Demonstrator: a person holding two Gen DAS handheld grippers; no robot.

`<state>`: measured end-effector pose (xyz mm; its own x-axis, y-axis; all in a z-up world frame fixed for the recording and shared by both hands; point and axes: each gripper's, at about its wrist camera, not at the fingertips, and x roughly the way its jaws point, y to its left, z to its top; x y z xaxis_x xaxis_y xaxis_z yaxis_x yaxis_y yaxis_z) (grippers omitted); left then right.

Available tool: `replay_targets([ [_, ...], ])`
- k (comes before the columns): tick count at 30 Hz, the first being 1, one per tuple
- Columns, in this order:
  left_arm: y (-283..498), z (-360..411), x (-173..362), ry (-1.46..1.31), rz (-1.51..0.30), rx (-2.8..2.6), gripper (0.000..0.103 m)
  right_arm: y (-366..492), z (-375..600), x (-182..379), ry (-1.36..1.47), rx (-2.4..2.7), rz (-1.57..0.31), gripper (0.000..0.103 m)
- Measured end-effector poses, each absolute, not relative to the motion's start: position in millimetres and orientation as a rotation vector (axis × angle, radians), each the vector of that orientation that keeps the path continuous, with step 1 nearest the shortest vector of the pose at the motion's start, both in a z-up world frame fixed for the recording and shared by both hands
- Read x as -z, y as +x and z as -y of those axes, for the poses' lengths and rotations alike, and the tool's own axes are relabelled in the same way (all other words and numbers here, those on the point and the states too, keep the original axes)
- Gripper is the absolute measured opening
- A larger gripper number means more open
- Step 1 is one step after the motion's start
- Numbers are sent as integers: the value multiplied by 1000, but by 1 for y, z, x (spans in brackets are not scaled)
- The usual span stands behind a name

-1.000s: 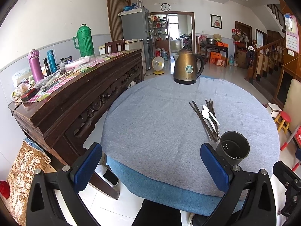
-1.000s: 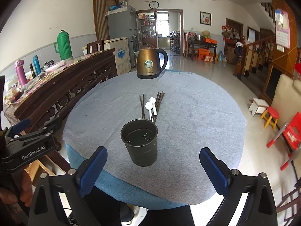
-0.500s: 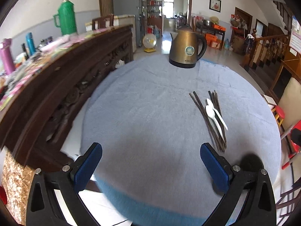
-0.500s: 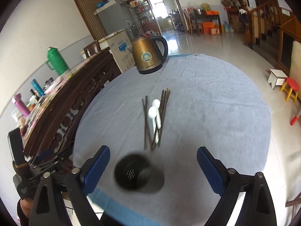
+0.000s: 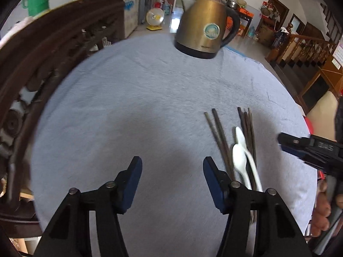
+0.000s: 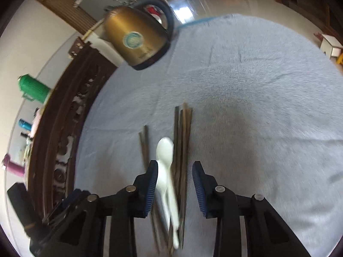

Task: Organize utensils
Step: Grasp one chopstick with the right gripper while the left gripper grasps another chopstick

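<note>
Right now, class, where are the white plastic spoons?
The white plastic spoons lie on the grey tablecloth among dark chopsticks, between the right hand-held gripper's open fingers.

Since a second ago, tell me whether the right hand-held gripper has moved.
Yes. The right hand-held gripper went forward past the cup, toward the kettle, now straddling the spoons.

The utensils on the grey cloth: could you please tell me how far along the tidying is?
Nothing looks sorted yet: the chopsticks and white spoons lie loose on the tablecloth. In hand: the right claw is open, straddling the utensils without gripping; the left claw is open over bare cloth beside them. Grasping and putting away everything remains.
</note>
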<state>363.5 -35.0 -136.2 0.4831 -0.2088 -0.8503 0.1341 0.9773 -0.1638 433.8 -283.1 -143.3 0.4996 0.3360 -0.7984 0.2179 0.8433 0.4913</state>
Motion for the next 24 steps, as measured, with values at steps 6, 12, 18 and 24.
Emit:
replay_targets([
  [6, 401, 60, 151, -117, -1102, 240, 61, 479, 287, 177, 654, -44, -1104, 30],
  [12, 433, 72, 160, -122, -1134, 221, 61, 505, 279, 195, 615, -5, -1158, 14],
  [18, 454, 98, 169, -119, -1176, 264, 43, 497, 286, 192, 595, -41, -1132, 6],
  [24, 464, 124, 182, -90, -1211, 304, 22, 469, 311, 182, 667, -97, -1077, 6],
])
